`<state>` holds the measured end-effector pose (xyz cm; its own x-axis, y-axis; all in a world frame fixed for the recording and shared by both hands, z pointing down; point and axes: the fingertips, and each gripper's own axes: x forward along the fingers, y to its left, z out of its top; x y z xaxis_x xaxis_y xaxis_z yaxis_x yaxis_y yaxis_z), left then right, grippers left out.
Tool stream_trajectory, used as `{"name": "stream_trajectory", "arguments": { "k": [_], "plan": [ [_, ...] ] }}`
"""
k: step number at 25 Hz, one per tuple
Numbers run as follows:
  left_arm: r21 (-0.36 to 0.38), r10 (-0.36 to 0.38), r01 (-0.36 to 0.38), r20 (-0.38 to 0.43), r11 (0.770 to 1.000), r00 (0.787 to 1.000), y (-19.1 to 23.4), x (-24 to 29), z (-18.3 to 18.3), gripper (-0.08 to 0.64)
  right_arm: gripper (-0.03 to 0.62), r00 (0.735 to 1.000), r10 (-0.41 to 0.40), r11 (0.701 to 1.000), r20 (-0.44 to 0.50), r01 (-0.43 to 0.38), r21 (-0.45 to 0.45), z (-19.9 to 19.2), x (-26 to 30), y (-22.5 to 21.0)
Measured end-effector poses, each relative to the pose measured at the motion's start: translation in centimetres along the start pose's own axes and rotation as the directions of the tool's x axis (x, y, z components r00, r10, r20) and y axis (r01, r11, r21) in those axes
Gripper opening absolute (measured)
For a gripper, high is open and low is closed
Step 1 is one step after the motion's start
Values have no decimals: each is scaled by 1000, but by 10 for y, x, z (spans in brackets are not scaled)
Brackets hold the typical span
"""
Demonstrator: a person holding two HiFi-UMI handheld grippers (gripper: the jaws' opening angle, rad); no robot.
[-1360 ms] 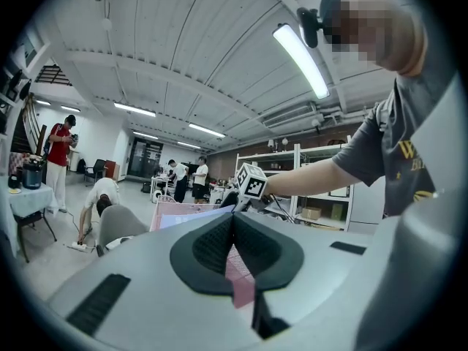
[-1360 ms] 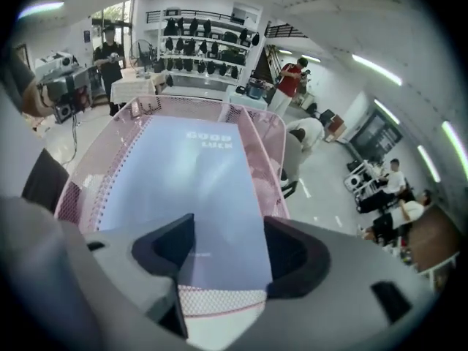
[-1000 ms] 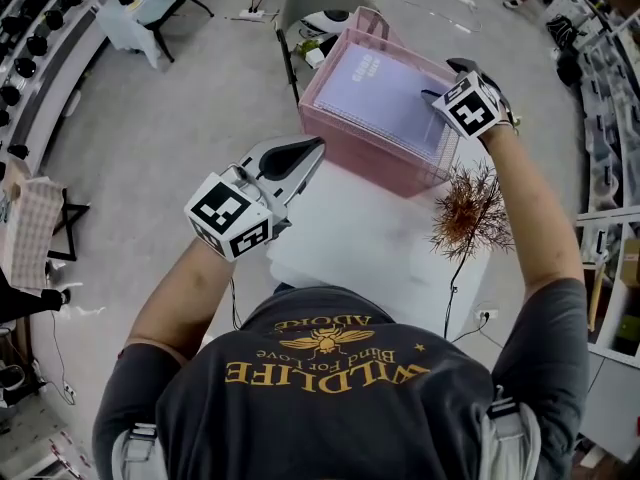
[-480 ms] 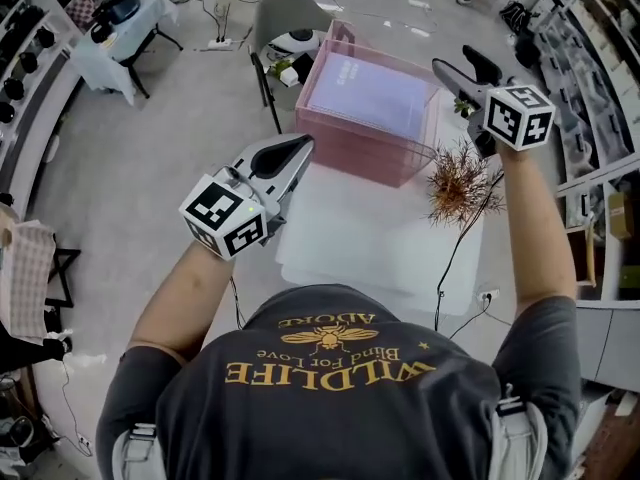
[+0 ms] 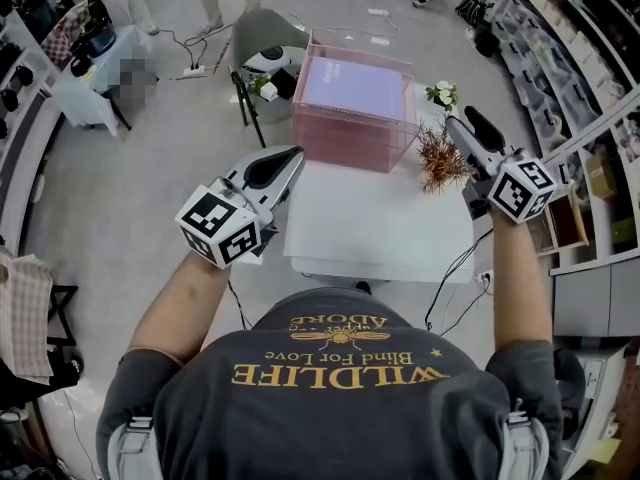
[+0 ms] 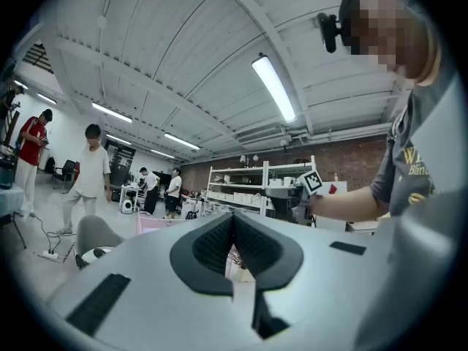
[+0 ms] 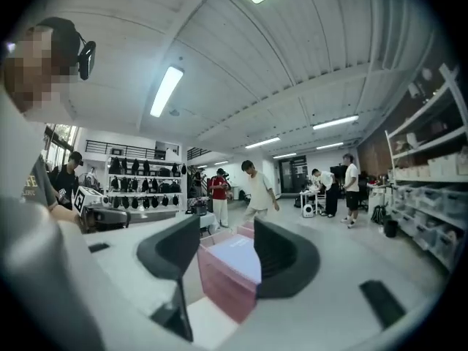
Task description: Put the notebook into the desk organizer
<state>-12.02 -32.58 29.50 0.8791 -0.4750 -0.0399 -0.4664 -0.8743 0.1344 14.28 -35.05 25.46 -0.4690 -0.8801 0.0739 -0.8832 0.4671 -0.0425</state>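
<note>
**Notebook in the organizer, both tools clear**

Head view: the notebook [image 5: 358, 88], lilac cover up, lies flat in the top of the pink desk organizer [image 5: 345, 146] at the far end of the white table [image 5: 370, 223]. I cannot tell from here how deep it sits below the walls. My left gripper [image 5: 287, 159] hangs near the table's left edge, short of the organizer. My right gripper [image 5: 470, 128] is off to the right, just beside the dried plant [image 5: 438, 158] and near the white flowers [image 5: 440, 94]. Neither tool touches the notebook.

Left gripper view: my jaws are pressed together, tip to tip, with nothing caught between them. Past them I see only the room and my other arm.

Right gripper view: my jaws stand apart and are closing, on nothing. The organizer and the notebook show through the gap, but well beyond the pads.

I judge the placing done, so what remains is leaving cleanly. To do that well I would:
- keep the right tool away from the dried plant's twigs, which look easy to snag;
- keep both tools off the organizer's walls, since a nudge could slide it on the smooth top;
- check that all four notebook corners lie inside the walls.
</note>
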Motion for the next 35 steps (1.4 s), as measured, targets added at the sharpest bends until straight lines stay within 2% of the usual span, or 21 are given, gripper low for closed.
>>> {"name": "stream_trajectory", "arguments": {
  "k": [5,8,12,17,20,28,35],
  "plan": [
    [24,3,-2,-15,1000,1000,-33,6,-16,2,150,1000,-21,992,17,19,125,-49,-64,5],
    [58,17,-16,-11,998,1000,-63,28,-29,2,95,1000,-10,991,-1,10,134,-74,-108,-8],
    [1,50,-50,4,999,999,-102,53,-58,2,6,1000,0,990,-26,4,139,-102,-152,-21],
    [-64,58,-59,-28,996,998,-144,86,-90,2,0,1000,6,980,-23,-1,199,-118,-180,-48],
    [-48,51,-52,-30,998,998,-160,94,-94,2,0,999,-16,978,-28,21,206,-131,-188,-58],
    [-11,120,-121,-35,993,992,-132,68,-92,2,0,1000,-5,977,-24,10,215,-143,-169,-35],
    [3,128,-128,-21,992,992,-128,62,-85,2,-2,998,-19,982,-52,28,188,-145,-169,-32]
  ]
}}
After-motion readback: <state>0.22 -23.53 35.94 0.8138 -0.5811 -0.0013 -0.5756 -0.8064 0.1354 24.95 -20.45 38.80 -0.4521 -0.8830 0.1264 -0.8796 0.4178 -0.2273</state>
